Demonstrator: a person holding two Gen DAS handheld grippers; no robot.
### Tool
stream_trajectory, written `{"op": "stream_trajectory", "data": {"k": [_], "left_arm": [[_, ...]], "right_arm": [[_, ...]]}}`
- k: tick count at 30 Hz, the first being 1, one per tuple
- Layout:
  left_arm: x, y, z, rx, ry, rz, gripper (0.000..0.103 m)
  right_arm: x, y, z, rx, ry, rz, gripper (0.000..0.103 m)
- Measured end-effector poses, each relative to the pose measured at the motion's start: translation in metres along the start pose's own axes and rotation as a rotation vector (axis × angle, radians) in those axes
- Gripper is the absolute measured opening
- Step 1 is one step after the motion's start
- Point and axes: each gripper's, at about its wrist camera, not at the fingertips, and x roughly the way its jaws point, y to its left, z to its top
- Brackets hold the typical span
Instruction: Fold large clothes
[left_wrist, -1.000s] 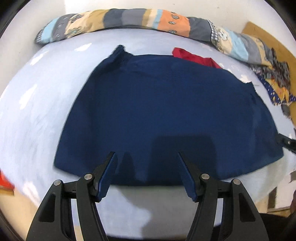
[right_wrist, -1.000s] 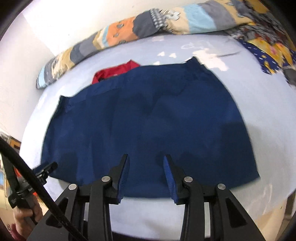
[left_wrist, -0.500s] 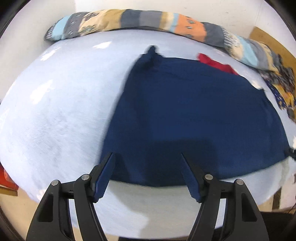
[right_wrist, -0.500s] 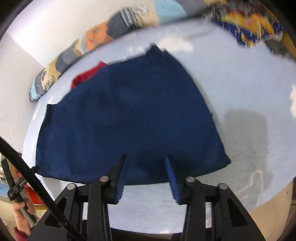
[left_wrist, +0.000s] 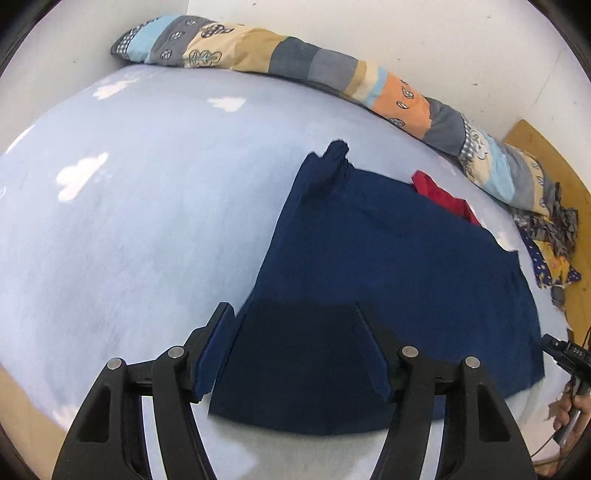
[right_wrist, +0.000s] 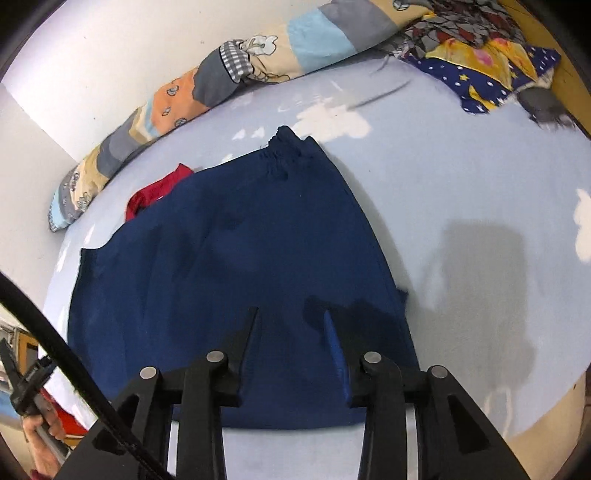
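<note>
A large navy garment (left_wrist: 388, 277) (right_wrist: 240, 240) lies spread flat on the pale blue bed sheet (left_wrist: 129, 221) (right_wrist: 480, 184). My left gripper (left_wrist: 291, 308) hovers over its near left corner; the jaws are closing a little and stand apart, with the cloth's edge below them, not pinched. Over the near right corner, my right gripper (right_wrist: 290, 312) hangs open, its fingers clear of the fabric. Each view catches the other gripper at its edge, held in a hand (left_wrist: 565, 410) (right_wrist: 40, 432).
A red cloth (left_wrist: 439, 195) (right_wrist: 155, 192) peeks out from under the garment's far edge. A long patchwork bolster (left_wrist: 295, 62) (right_wrist: 207, 85) runs along the wall. A heap of patterned clothes (left_wrist: 550, 251) (right_wrist: 491, 55) sits at the far right.
The two grippers have moved apart along the garment's near hem: the left one to the left corner, the right one to the right corner. The garment itself has not moved.
</note>
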Motion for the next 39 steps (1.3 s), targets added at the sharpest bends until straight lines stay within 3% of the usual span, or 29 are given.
{"op": "stream_trajectory", "data": {"k": [6, 9, 12, 15, 19, 23, 26, 31, 39], "left_arm": [[0.043, -0.023, 0.041, 0.070, 0.021, 0.054, 0.065], [0.076, -0.020, 0.054, 0.058, 0.121, 0.140, 0.065], [0.095, -0.007, 0.049, -0.009, 0.175, 0.157, 0.065], [0.081, -0.013, 0.047, 0.036, 0.151, 0.162, 0.065], [0.037, -0.033, 0.037, 0.103, 0.081, 0.129, 0.065], [-0.005, -0.052, -0.003, 0.159, 0.058, 0.060, 0.066], [-0.023, -0.060, -0.036, 0.175, 0.074, 0.029, 0.067], [-0.026, -0.069, -0.074, 0.194, 0.096, -0.010, 0.067], [-0.030, -0.081, -0.082, 0.259, 0.047, -0.010, 0.067]], "right_arm": [[0.028, 0.012, 0.039, -0.013, -0.034, -0.018, 0.038], [0.049, 0.009, 0.052, 0.038, 0.006, -0.023, 0.038], [0.068, 0.000, 0.056, 0.079, 0.076, -0.033, 0.038], [0.057, 0.004, 0.059, 0.055, 0.085, -0.026, 0.038], [0.013, 0.001, 0.057, 0.069, 0.007, 0.039, 0.038], [-0.028, -0.019, 0.042, 0.086, -0.038, 0.068, 0.051], [-0.043, -0.045, 0.025, 0.119, -0.032, 0.096, 0.051], [-0.043, -0.086, -0.004, 0.202, 0.042, 0.125, 0.051], [-0.013, -0.119, -0.021, 0.354, 0.145, 0.254, 0.054]]}}
